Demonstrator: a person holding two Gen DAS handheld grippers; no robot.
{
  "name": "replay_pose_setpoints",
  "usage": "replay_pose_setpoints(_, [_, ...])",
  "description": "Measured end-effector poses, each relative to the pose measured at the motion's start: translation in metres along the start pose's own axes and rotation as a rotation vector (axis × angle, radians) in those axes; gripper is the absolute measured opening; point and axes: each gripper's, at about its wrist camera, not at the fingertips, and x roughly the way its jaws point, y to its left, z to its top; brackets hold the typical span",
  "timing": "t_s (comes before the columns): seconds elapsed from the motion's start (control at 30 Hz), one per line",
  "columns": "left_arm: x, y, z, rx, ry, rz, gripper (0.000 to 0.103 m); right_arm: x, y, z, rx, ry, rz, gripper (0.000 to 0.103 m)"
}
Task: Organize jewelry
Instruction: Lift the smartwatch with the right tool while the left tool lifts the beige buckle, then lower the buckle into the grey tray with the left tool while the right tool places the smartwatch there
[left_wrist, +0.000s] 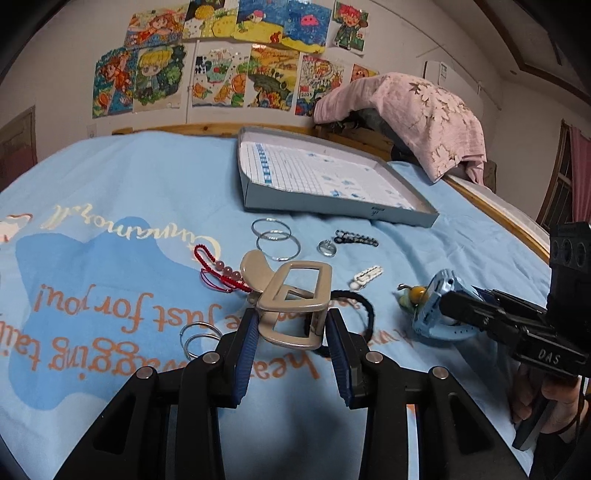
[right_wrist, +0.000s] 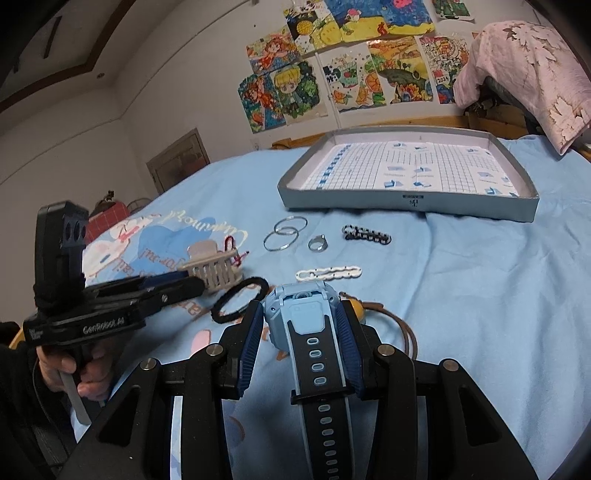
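Observation:
My left gripper (left_wrist: 291, 325) is shut on a beige hair claw clip (left_wrist: 295, 299), held just above the blue blanket; it also shows in the right wrist view (right_wrist: 214, 271). My right gripper (right_wrist: 301, 314) is shut on a light blue watch (right_wrist: 301, 314) with a black strap; it also shows in the left wrist view (left_wrist: 436, 306). A shallow grey box (left_wrist: 332, 201) lined with grid paper lies farther back, also in the right wrist view (right_wrist: 406, 205). Nothing lies in it.
On the blanket lie two silver bangles (left_wrist: 275, 238), a silver ring (left_wrist: 327, 247), a black chain clip (left_wrist: 356, 238), a white clip (left_wrist: 367, 275), a red bead bracelet (left_wrist: 218, 271), a black hair tie (left_wrist: 364, 306), two small rings (left_wrist: 197, 339), a yellow bead charm (left_wrist: 415, 295). A pink cloth (left_wrist: 417, 110) drapes over the headboard.

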Motion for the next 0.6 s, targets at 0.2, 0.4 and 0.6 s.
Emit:
replay_pose_setpoints(0.2, [-0.013,-0.008,0.016,-0.023,-0.068,0.005,0.035,-0.015,-0.003,0.013,0.026,-0.088,0.009,0.037])
replay_pose_setpoints(0.4, [0.005,-0.021,0.055,-0.012,-0.116,0.011,0.035,-0.015,-0.024,0.048,0.062,-0.180,-0.031,0.037])
replay_pose_setpoints(0.6, [0.060,-0.025,0.100,-0.028,-0.137,0.008,0.035,0.017,-0.072,0.104,0.135,-0.250,-0.067,0.037])
